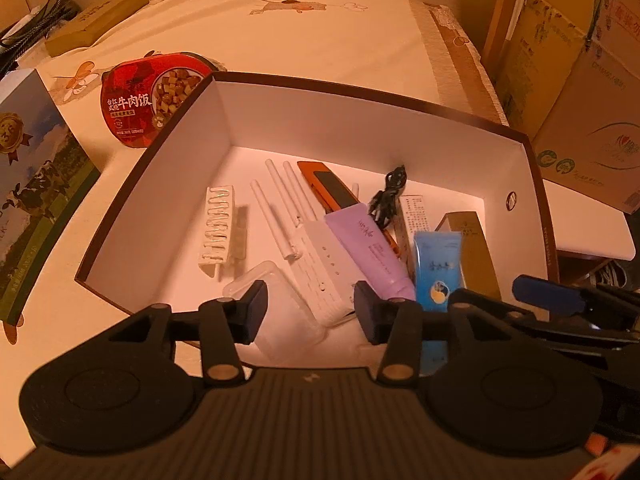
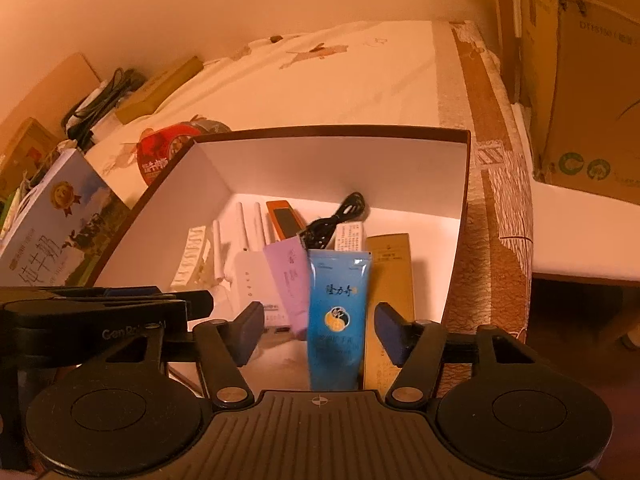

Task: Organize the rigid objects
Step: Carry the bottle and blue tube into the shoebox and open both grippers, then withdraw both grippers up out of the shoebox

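A white-lined box with a brown rim (image 1: 320,120) (image 2: 340,160) holds several items. Among them are a white router (image 1: 320,264) with antennas, a purple tube (image 1: 372,252), a blue tube (image 1: 436,268), a gold carton (image 1: 472,248), a black cable (image 1: 388,196), an orange tool (image 1: 326,188), a white ridged clip (image 1: 218,226) and a clear plastic case (image 1: 280,308). My left gripper (image 1: 312,312) stands open over the clear case and the router's near end. My right gripper (image 2: 320,332) is open, and the blue tube (image 2: 338,312) stands between its pads without touching them.
A red meal tub (image 1: 152,100) sits just behind the box's left corner. A milk carton pack (image 1: 32,184) lies at the left. A long gold box (image 1: 96,20) and black cables are at the back left. Cardboard boxes (image 1: 580,80) stand to the right of the table.
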Demonstrator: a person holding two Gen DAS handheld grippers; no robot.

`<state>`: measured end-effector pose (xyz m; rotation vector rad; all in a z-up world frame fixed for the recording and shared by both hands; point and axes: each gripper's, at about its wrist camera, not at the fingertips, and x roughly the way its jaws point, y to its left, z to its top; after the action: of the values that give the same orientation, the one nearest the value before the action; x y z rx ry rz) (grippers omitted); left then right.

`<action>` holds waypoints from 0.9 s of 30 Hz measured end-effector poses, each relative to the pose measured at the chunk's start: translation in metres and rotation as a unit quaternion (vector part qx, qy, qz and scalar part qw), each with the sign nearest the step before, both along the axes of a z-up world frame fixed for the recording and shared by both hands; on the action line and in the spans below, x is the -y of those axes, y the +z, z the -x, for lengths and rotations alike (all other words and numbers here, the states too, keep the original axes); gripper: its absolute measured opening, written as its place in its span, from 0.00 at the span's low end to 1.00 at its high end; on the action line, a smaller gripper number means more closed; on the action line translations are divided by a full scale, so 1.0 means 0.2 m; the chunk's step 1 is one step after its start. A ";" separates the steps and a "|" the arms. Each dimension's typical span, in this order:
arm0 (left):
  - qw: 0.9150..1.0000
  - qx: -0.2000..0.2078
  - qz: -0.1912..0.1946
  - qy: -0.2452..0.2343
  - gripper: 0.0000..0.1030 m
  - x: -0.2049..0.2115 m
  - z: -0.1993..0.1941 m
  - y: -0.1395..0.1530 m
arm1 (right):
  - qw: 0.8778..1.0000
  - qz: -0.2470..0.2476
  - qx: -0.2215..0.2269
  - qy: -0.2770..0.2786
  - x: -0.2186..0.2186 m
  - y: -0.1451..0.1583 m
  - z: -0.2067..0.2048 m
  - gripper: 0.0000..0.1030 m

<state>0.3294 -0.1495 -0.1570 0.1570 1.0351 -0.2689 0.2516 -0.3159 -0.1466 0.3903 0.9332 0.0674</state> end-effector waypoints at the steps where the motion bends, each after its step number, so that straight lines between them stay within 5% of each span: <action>1: 1.000 0.000 -0.001 0.000 0.43 0.00 0.00 0.00 | 1.000 0.001 -0.001 0.001 0.00 0.00 0.00 0.59; 15: 1.000 0.012 -0.007 0.009 0.50 -0.07 0.05 0.02 | 1.000 0.004 -0.007 0.002 0.00 0.01 0.05 0.67; 27: 0.999 0.040 -0.004 0.032 0.58 -0.19 0.22 0.21 | 1.000 0.015 0.010 0.015 -0.07 0.18 0.14 0.69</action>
<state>0.2861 -0.1120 -0.1148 0.1397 0.9601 -0.1985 0.2226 -0.3022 -0.1102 0.3470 0.9187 0.0850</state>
